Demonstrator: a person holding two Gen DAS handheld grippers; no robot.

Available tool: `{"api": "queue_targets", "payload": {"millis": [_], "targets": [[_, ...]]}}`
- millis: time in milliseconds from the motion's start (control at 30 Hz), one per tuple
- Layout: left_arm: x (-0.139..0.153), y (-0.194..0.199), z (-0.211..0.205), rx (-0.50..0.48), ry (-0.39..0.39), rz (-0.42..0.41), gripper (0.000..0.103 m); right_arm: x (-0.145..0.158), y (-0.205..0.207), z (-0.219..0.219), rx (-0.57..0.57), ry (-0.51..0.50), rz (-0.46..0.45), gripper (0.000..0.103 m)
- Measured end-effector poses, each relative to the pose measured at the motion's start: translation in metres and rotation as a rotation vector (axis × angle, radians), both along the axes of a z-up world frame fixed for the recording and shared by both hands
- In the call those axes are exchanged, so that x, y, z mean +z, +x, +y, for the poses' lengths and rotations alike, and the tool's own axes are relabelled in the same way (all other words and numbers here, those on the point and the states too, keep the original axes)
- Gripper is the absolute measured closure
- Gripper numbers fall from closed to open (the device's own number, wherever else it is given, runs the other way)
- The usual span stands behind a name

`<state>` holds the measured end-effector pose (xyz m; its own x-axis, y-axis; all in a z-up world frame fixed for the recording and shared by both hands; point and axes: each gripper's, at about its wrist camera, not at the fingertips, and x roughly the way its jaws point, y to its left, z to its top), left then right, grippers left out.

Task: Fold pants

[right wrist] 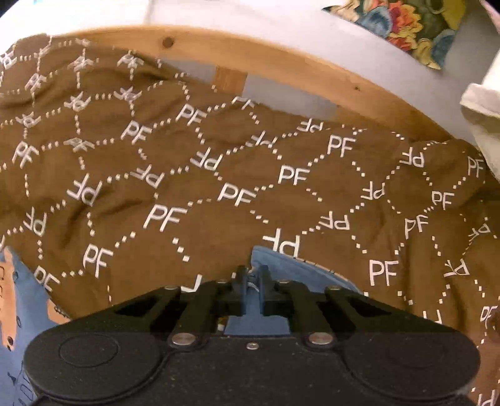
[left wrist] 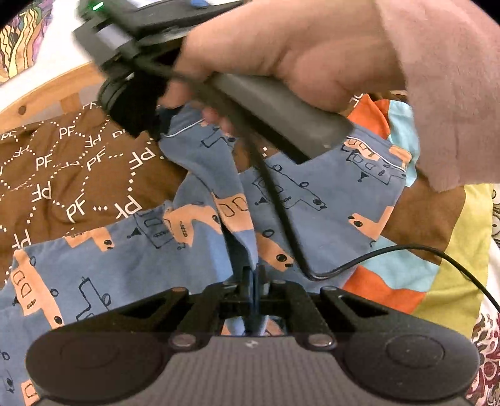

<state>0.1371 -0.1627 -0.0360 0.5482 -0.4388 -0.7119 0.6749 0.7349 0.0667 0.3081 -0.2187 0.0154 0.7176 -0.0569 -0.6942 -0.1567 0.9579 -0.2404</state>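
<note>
Blue pants point(left wrist: 328, 193) with orange and dark printed vehicles lie on a brown "PF" blanket point(left wrist: 62, 175). My left gripper point(left wrist: 253, 274) is shut on a raised fold of the pants, which peaks up from its jaws. In the left wrist view a hand point(left wrist: 281, 50) holds the right gripper point(left wrist: 153, 125) at the far hem of the pants. In the right wrist view my right gripper point(right wrist: 252, 278) is shut on a blue edge of the pants point(right wrist: 281, 259). More of the pants point(right wrist: 18, 296) shows at the lower left of that view.
A wooden bed frame point(right wrist: 281, 59) curves behind the blanket, with a white wall beyond. A colourful quilt point(left wrist: 406, 281) lies right of the pants. A black cable point(left wrist: 422, 250) trails across it. A floral cushion point(right wrist: 415, 28) sits at the upper right.
</note>
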Motion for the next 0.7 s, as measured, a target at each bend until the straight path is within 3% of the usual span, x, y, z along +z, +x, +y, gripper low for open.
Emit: {"api": "queue_targets", "payload": {"millis": [233, 333, 433, 533, 700], "targets": [[0.007, -0.012, 0.004, -0.025, 0.002, -0.055, 0.103, 0.048, -0.067, -0.071, -0.085, 0.223, -0.171, 0.099], [0.009, -0.024, 0.006, -0.064, 0.023, -0.093, 0.103, 0.072, -0.112, -0.104, -0.121, 0.250, -0.256, 0.099], [0.009, -0.036, 0.006, -0.110, 0.056, -0.137, 0.103, 0.082, -0.154, -0.136, -0.190, 0.295, -0.277, 0.099], [0.005, -0.044, 0.002, -0.165, 0.093, -0.176, 0.103, 0.071, -0.193, -0.162, -0.295, 0.317, -0.268, 0.099], [-0.006, -0.055, -0.006, -0.234, 0.147, -0.176, 0.103, 0.021, -0.229, -0.191, -0.477, 0.386, -0.168, 0.099]]}}
